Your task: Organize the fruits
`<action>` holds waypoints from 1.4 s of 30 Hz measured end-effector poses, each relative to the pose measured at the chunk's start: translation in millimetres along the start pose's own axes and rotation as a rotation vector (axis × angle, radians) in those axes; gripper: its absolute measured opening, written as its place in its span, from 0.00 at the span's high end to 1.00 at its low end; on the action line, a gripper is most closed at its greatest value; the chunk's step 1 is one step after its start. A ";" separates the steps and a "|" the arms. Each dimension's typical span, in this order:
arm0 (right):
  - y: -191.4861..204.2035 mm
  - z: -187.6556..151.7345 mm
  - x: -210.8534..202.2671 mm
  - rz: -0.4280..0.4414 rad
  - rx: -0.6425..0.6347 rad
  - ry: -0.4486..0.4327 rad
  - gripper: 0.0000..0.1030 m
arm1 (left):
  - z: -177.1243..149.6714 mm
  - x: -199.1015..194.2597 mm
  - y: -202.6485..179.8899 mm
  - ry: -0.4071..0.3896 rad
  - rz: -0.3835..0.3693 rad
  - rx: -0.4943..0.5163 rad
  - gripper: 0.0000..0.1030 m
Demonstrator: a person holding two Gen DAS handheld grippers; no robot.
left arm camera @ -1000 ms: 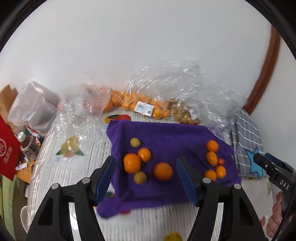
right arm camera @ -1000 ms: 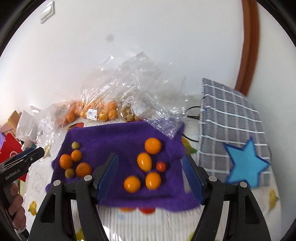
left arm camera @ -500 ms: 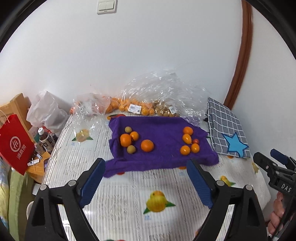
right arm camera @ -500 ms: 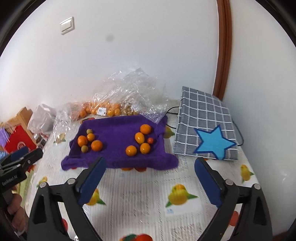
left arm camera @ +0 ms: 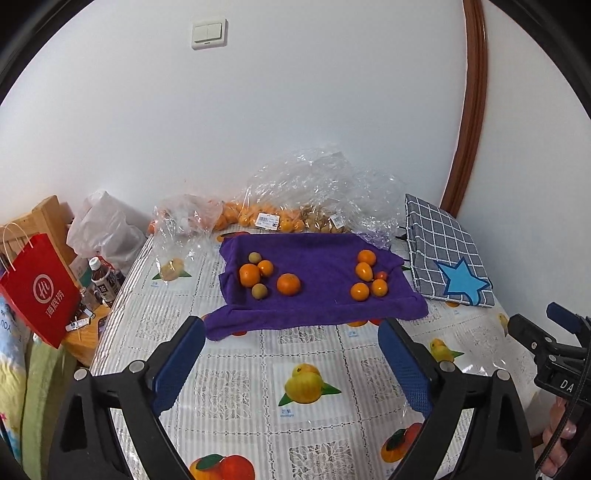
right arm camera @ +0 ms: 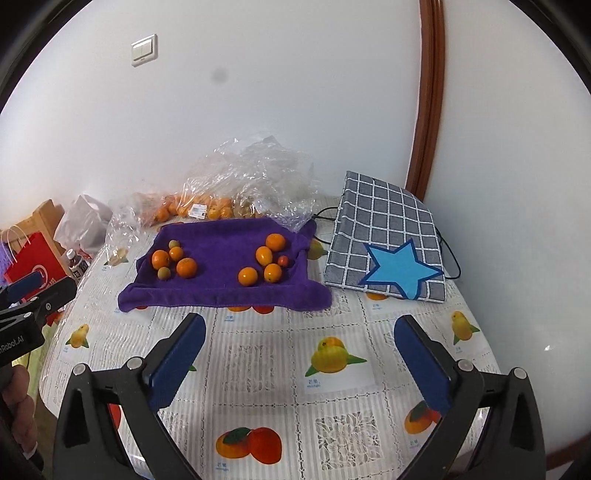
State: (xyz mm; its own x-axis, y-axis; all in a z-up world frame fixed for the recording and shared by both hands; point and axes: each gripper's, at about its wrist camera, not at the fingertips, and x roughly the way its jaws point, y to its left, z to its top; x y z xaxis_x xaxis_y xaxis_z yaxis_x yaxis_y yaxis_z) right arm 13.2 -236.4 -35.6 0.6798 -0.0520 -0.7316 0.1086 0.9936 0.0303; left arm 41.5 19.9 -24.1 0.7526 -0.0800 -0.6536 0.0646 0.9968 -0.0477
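Both tongs hang released over the near edge of the table point(right arm camera: 280, 373), the left gripper point(left arm camera: 291, 354) and right gripper point(right arm camera: 301, 347) with jaws opening and nothing between them. The fruits point(left arm camera: 288, 283) lie in two clusters on the purple towel point(left arm camera: 317, 258) toward the table's far edge, beside the checked bag point(right arm camera: 384, 236) at the far right corner.

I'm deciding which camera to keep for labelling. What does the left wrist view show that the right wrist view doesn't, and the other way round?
Only the left wrist view shows the left tool head-on, jaws opening with nothing between them, and two dark bottles beside the table.

Only the right wrist view shows the right tool head-on, likewise opening and empty, and a black cable behind the checked bag.

Both show the purple towel carrying two groups of fruit, the plastic bags behind it, the red paper bag and the wall switch.
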 end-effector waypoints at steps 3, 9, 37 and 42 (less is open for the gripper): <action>-3.5 -1.8 -2.9 -0.003 0.011 -0.003 0.02 | -0.2 -0.9 0.2 0.001 -0.002 0.000 0.08; -7.7 -2.4 -5.6 -0.007 0.021 -0.005 0.02 | -2.2 -3.4 -1.8 0.006 0.001 -0.003 0.08; -11.4 -5.0 -11.0 -0.005 0.035 -0.009 0.02 | -3.4 -4.8 3.3 0.009 0.016 -0.017 0.07; -10.2 -5.2 -11.1 -0.001 0.034 -0.008 0.02 | -3.9 -5.2 4.4 0.006 0.017 -0.018 0.07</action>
State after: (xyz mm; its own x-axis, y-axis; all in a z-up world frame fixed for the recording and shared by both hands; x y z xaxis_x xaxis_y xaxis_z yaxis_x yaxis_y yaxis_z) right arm 0.8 -245.4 -31.3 0.6852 -0.0543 -0.7263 0.1339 0.9896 0.0524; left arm 35.3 24.7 -23.9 0.7492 -0.0635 -0.6593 0.0400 0.9979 -0.0506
